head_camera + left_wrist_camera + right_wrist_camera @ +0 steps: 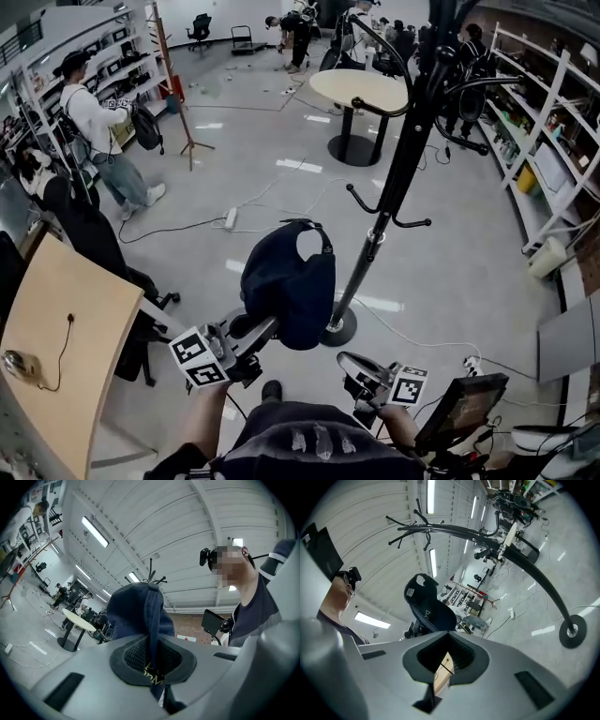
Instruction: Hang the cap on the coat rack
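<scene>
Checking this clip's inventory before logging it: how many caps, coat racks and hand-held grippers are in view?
cap: 1
coat rack: 1
hand-held gripper: 2, the left hand-held gripper and the right hand-held gripper
Total: 4

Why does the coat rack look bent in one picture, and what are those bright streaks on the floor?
Right gripper view: the wide-angle lens bows the straight coat rack and darkens the corners. Head view: the streaks are likely ceiling lights glaring off the shiny floor. Left gripper view: the cap is sharp; the mosaic patch was added afterwards.
</scene>
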Tool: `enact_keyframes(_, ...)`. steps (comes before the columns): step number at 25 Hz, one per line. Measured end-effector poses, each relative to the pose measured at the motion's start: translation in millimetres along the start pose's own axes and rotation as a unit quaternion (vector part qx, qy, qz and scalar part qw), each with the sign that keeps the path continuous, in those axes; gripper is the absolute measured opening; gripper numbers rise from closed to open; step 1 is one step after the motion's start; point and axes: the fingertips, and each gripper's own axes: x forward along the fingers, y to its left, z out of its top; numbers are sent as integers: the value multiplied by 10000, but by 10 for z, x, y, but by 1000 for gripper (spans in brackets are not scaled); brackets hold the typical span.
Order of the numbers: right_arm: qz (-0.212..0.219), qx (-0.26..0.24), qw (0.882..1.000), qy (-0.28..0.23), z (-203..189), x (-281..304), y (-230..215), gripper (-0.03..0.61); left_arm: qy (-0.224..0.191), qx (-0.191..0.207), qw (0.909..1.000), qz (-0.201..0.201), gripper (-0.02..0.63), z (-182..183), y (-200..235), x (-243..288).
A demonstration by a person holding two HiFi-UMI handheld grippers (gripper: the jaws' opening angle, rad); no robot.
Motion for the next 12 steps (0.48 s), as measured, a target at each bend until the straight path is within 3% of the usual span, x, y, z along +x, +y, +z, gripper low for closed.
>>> enact_keyframes(5, -203, 22, 9995, -259, -156, 597, 57, -6, -16, 125, 9996, -269, 9, 383, 350, -398)
enact_keyframes(12, -198, 85, 9995, 229, -285, 1446, -94, -6, -83, 148, 9997, -157, 9, 639, 1020, -777)
